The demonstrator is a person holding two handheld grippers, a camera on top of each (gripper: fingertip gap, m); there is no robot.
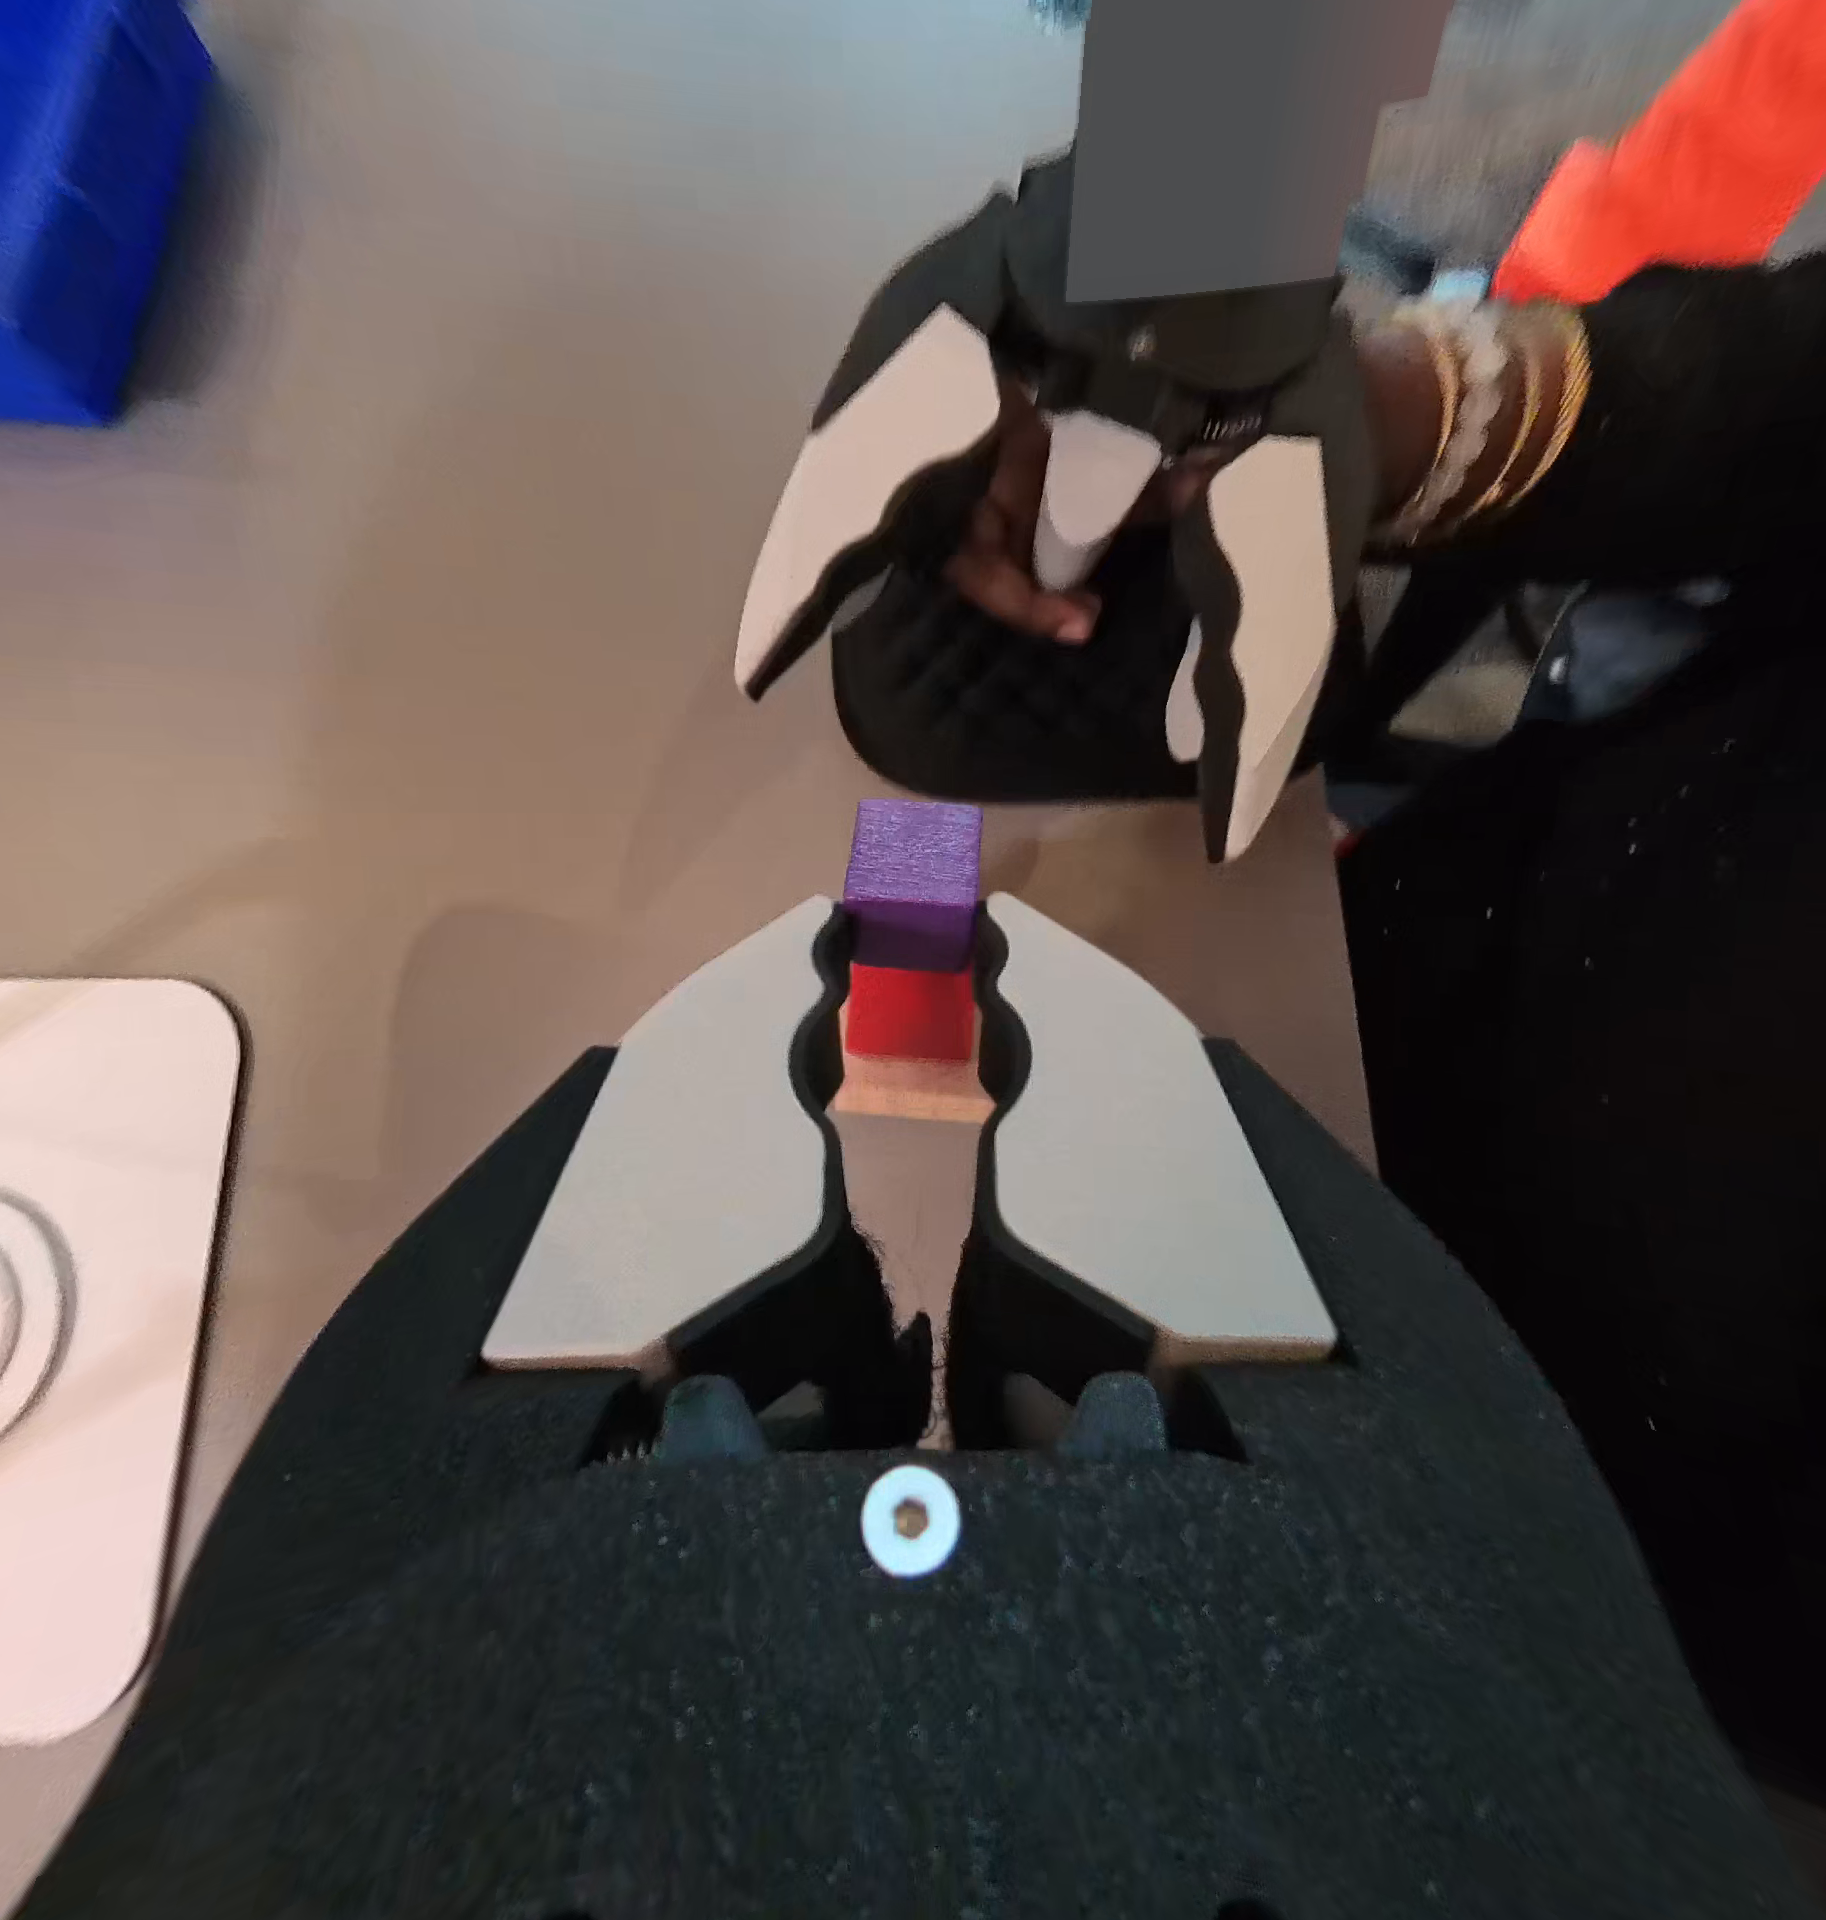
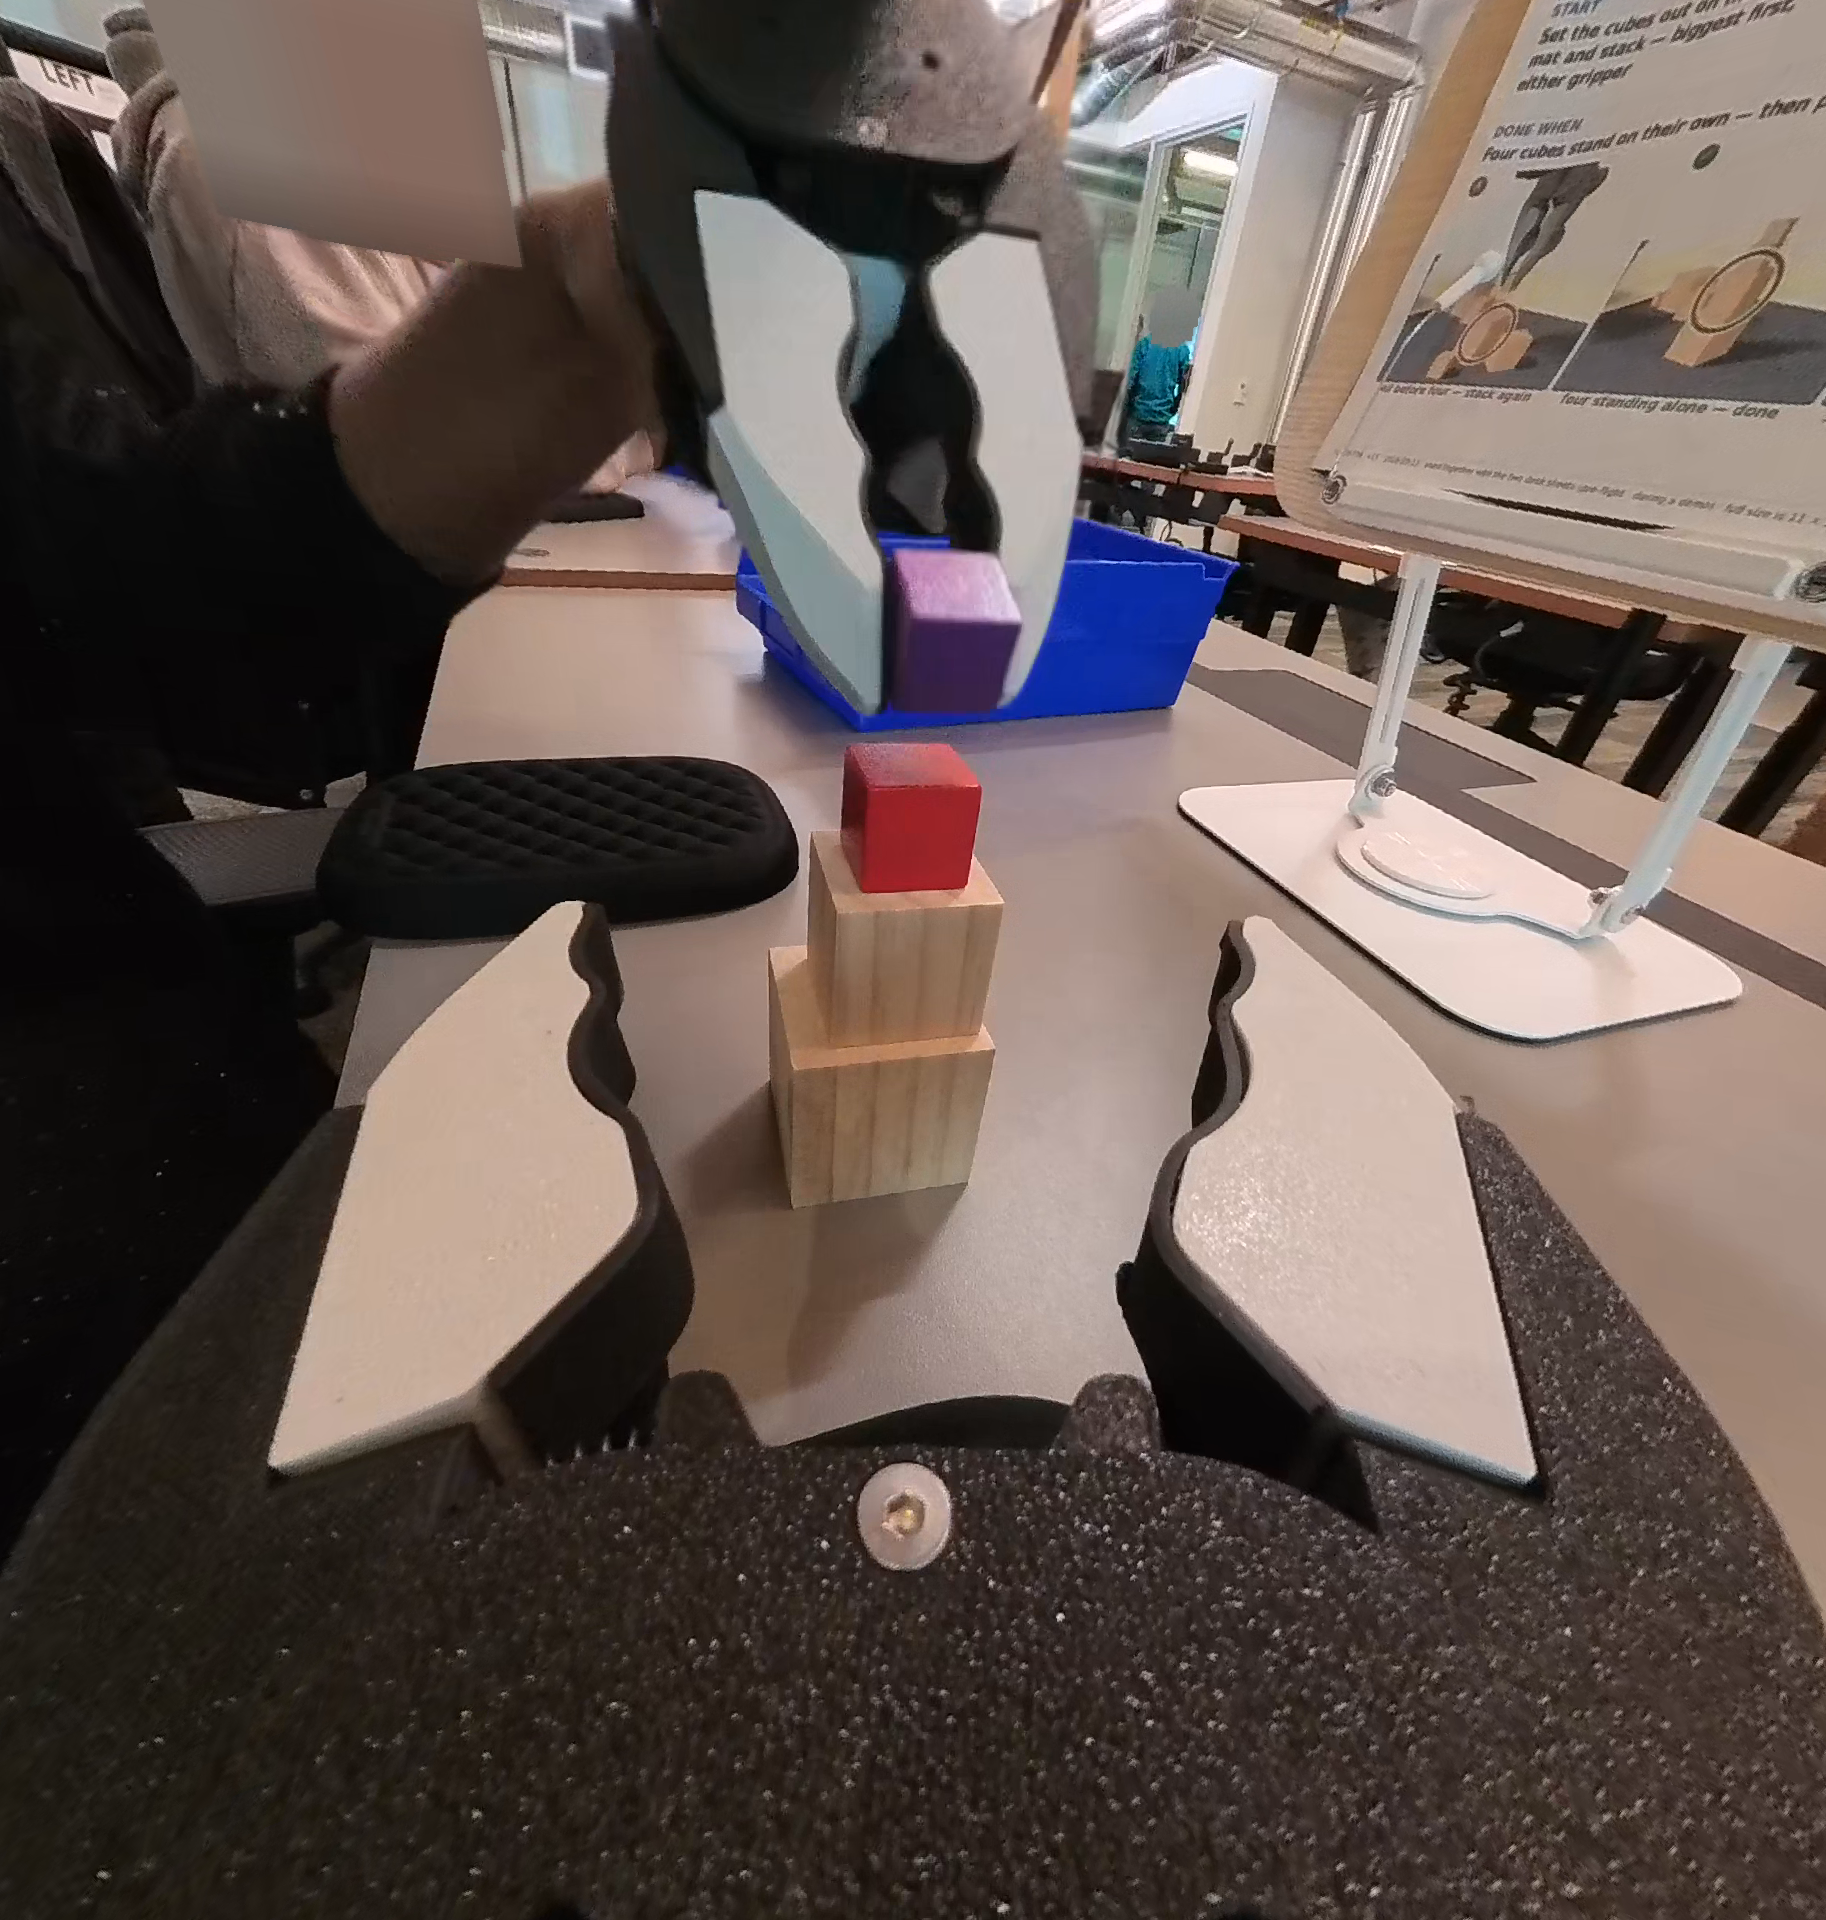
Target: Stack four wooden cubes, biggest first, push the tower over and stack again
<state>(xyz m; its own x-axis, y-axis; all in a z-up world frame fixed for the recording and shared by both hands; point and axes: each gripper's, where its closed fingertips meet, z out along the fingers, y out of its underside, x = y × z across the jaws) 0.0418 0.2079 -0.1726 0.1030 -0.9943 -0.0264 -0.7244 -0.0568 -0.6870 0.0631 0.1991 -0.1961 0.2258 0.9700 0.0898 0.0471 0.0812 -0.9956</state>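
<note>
My left gripper [image 1: 914, 914] is shut on a small purple cube [image 1: 911, 883] and holds it in the air just above a red cube [image 1: 909, 1013]. In the right wrist view that gripper [image 2: 945, 665] comes down from above with the purple cube [image 2: 953, 644] between its fingertips, a short gap above the red cube [image 2: 909, 818]. The red cube tops a stack of two plain wooden cubes, a smaller one [image 2: 904, 956] on a bigger one [image 2: 878, 1117]. My right gripper [image 2: 914, 997] is open wide, its fingers well apart on either side of the stack and touching nothing. It also shows in the left wrist view [image 1: 992, 748].
A blue bin [image 2: 1117, 634] stands behind the stack; it shows at the far left in the left wrist view [image 1: 57, 208]. A white stand base [image 2: 1460, 914] with an instruction board [image 2: 1615, 260] is at the right. A black chair armrest [image 2: 556, 831] juts over the table's left edge [image 2: 389, 935]. The grippers' ends are close to 5 cm from one another.
</note>
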